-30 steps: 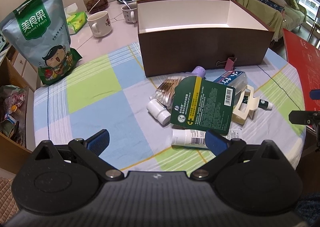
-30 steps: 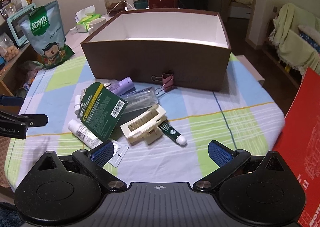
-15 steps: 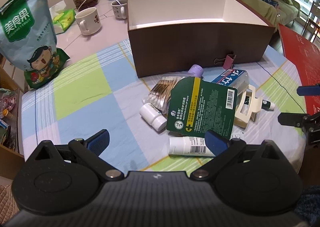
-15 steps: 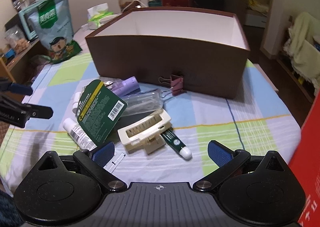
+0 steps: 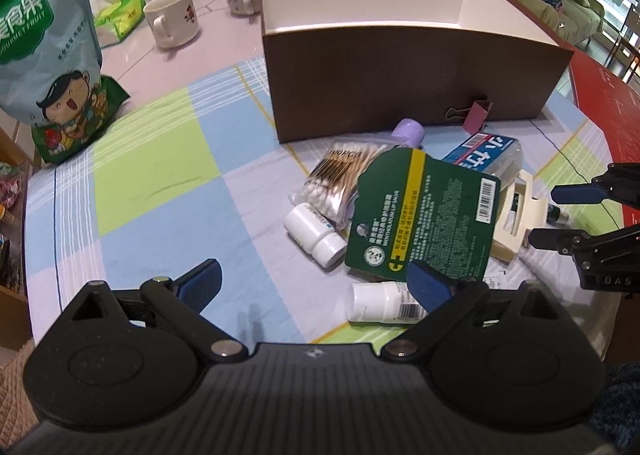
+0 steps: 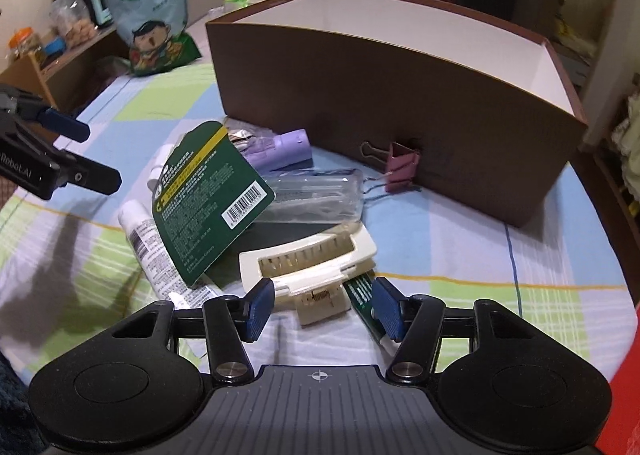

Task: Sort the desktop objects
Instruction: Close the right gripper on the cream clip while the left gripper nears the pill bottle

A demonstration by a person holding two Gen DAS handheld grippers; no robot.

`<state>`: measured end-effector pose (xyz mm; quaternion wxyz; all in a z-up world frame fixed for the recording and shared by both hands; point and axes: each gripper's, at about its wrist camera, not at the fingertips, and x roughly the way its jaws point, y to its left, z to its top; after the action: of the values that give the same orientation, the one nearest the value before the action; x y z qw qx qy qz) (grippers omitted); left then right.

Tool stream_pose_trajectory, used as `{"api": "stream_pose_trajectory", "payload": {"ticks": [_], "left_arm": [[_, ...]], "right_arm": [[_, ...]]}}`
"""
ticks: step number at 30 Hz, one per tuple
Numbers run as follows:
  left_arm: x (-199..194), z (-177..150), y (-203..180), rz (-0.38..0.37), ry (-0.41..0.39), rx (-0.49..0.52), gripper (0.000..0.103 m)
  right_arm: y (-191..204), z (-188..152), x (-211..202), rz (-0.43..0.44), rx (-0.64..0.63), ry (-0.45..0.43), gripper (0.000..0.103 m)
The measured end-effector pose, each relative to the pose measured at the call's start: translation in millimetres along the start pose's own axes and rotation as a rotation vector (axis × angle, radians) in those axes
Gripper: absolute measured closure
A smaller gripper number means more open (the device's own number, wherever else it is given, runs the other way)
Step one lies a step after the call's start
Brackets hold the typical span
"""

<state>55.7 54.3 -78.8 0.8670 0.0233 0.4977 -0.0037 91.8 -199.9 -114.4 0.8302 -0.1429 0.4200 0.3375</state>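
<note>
The right claw [image 6: 322,309] is low over the bench [image 6: 480,247], its jaws half spread on either side of the cream hair clip [image 6: 312,263], not yet pressing it. I judge this clip to be the first thing to sort, because it lies on top and nearest to that hand. It rests partly on a green tube [image 6: 366,295] and leans on the clear case [image 6: 316,195], so a squeeze may drag the tube along. The left claw [image 5: 316,283] hangs wide spread and holds nothing; its right pad [image 5: 428,287] is over a white bottle [image 5: 380,301], but I cannot tell if it touches. The other things make one heap just in front of the brown box [image 5: 400,67]: a green card [image 5: 424,215] lying across the top, a bag of cotton swabs [image 5: 340,179], a second white bottle [image 5: 316,233], a purple bottle [image 6: 280,149] and a binder clip [image 6: 400,167] against the box wall. The box seems empty (only the upper inside walls show), and it is probably placed close behind the heap so that each carry is short. The snack bag [image 5: 44,67] and mugs [image 5: 172,17] stand well apart.
</note>
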Motion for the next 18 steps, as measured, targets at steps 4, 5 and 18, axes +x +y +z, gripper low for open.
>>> {"api": "stream_pose_trajectory", "payload": {"ticks": [4,5,18], "left_arm": [[6,-2,4,-0.005,0.017,-0.014,0.006],[7,-2,5,-0.006,0.021,-0.017,0.006],[15,-18,-1,-0.052,0.028,0.053,0.011]], "right_arm": [[3,1,9,0.007,-0.052,0.003,0.046],[5,2,12,0.011,-0.066,0.009,0.054],[4,1,10,0.073,-0.09,0.018,0.083]]}}
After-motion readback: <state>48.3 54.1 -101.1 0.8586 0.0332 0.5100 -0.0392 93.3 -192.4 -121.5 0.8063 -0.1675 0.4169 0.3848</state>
